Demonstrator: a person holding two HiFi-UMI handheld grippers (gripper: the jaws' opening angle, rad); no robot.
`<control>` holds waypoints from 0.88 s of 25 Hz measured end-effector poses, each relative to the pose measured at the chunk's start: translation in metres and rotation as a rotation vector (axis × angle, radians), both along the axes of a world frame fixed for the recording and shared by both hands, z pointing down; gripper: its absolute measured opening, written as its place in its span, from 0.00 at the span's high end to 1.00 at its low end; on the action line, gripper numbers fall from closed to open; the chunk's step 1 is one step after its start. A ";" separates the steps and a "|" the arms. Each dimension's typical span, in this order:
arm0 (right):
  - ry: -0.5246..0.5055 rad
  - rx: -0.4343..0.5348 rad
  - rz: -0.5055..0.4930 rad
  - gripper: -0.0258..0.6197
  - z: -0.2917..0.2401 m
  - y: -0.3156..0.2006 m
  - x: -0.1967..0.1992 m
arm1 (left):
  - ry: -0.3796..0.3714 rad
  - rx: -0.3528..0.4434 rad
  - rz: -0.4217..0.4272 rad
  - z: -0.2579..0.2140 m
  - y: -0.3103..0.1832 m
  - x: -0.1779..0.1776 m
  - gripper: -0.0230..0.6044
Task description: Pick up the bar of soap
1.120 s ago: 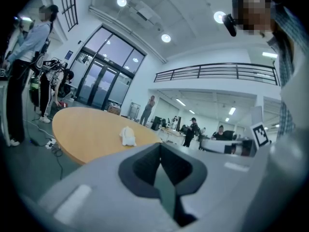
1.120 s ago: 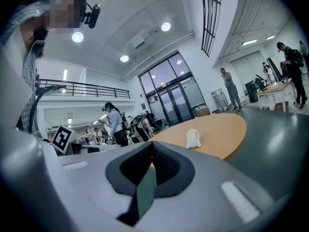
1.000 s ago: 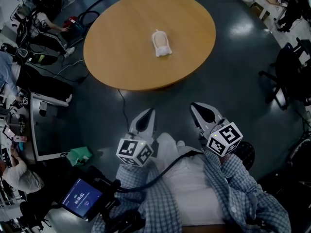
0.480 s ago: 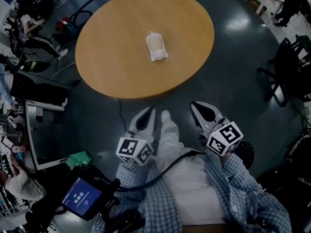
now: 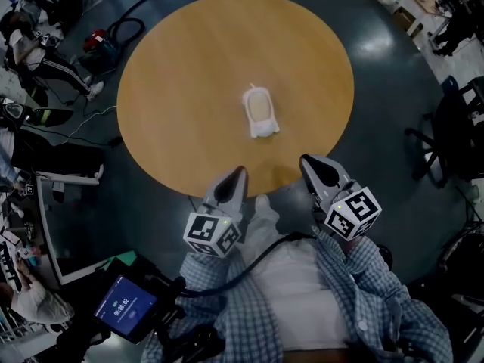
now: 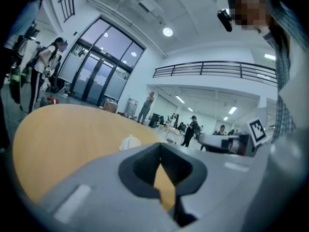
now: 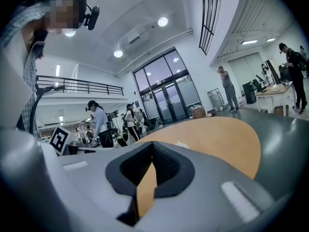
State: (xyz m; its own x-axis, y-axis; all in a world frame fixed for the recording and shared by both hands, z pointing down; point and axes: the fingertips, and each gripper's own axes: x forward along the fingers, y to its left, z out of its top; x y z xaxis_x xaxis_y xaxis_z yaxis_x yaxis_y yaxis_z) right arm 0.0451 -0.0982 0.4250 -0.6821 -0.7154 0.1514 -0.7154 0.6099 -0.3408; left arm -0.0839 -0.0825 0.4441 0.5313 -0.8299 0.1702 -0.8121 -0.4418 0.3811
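Head view: a round wooden worktop (image 5: 181, 89) fills the upper middle of the picture. The bar of soap (image 5: 259, 107), a tan oval, lies in a white dish (image 5: 265, 129) a little toward the near side of the worktop's middle, with bare wood all round it. The left gripper (image 5: 234, 181) is held over the near edge of the worktop, its jaws closed together and empty. The right gripper (image 5: 314, 169) is held just beside it at the same edge, jaws also closed on nothing. Both point toward the soap but stay apart from it. Plaid sleeves (image 5: 355, 293) reach back from the grippers to the person. A tablet (image 5: 125, 307) glows at the lower left, and a dark office chair (image 5: 454, 131) stands on the floor at the right.

Left gripper view: the left gripper (image 6: 161, 151) has its jaws pressed together, with nothing between them. Beyond the tips the worktop (image 6: 67, 134) spreads away, and the bar of soap (image 6: 129, 142) shows as a small pale lump, clear of the jaws. People stand in the hall behind.

Right gripper view: the right gripper (image 7: 152, 150) likewise has its jaws together and empty. The worktop (image 7: 217, 139) lies ahead, and the bar of soap (image 7: 181, 143) is a tiny pale spot just above the jaw tips, too small to make out further.
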 end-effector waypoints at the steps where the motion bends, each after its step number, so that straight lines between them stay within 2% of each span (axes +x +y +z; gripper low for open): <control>1: 0.002 -0.001 0.002 0.96 -0.001 -0.010 -0.004 | 0.001 -0.002 0.004 0.001 -0.010 -0.003 0.97; 6: 0.012 -0.019 0.010 0.96 0.005 -0.051 -0.012 | 0.003 -0.024 0.022 0.009 -0.053 -0.007 0.97; 12: 0.019 -0.068 -0.022 0.96 0.018 -0.083 0.002 | -0.007 -0.065 -0.014 0.020 -0.084 0.008 0.97; 15: 0.016 -0.070 -0.049 0.96 0.021 -0.104 0.001 | -0.048 -0.100 -0.047 0.033 -0.101 0.008 0.97; 20: 0.031 -0.048 -0.079 0.96 0.011 -0.127 0.002 | -0.125 -0.212 -0.099 0.060 -0.126 0.013 0.97; 22: 0.037 -0.046 -0.082 0.96 0.009 -0.134 0.006 | -0.155 -0.258 -0.107 0.073 -0.135 0.020 0.90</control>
